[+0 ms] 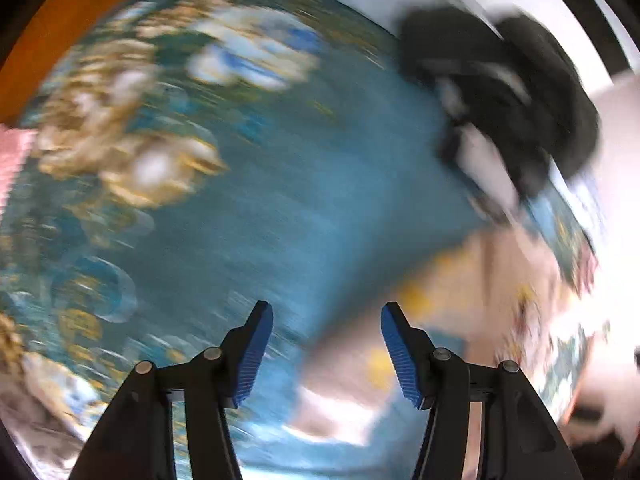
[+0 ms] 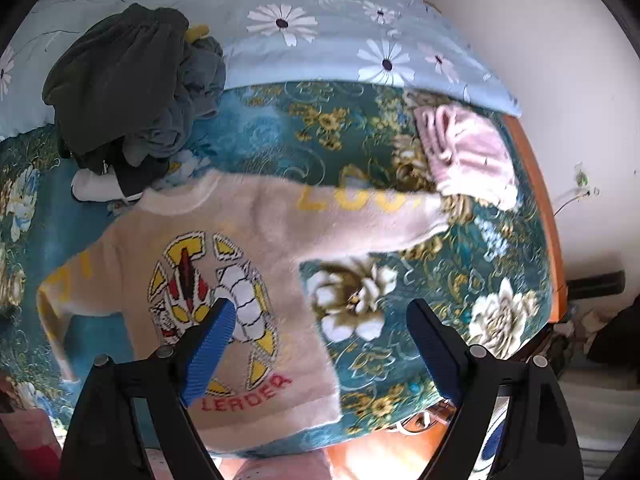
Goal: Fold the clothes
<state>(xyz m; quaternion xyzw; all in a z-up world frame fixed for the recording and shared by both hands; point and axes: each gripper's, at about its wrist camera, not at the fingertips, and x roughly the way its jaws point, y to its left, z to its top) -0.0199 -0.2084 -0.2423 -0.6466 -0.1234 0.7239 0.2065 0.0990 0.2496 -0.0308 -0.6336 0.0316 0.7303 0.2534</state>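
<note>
Left gripper (image 1: 327,354): jaws partly apart, blue ribbed pads (image 1: 252,356) facing each other with clear space between; nothing held. View heavily smeared by blur. Below the gap lies the teal floral bedspread (image 1: 280,200); just to the right of the right-hand pad, a stretch of the beige sweater (image 1: 472,280) with yellow marks, not touching either pad as far as the blur allows.

Right gripper (image 2: 322,344): jaws wide apart, empty. The left-hand blue pad (image 2: 210,354) stands over the sweater's printed front; the right-hand pad over bare bedspread; whether either touches the cloth cannot be told.

Beige sweater (image 2: 256,224): spread flat on the bedspread, front up. Chest print in yellow, red, white and black, with red lettering "LERDER" near the hem. One sleeve reaches out toward the upper right with blurred yellow lettering along it; the other sleeve lies to the left edge.

Pink garment (image 2: 468,156): folded, near the bed's right edge, touching the end of the outstretched sleeve.

Dark clothes pile (image 2: 128,92): crumpled dark green and grey-blue pieces, upper left, just beyond the sweater's collar; a white piece (image 2: 94,190) pokes out beneath.

Pale blue daisy-print quilt (image 2: 320,28): across the far side of the bed.

Orange wooden bed frame (image 2: 544,208): along the right edge.
</note>
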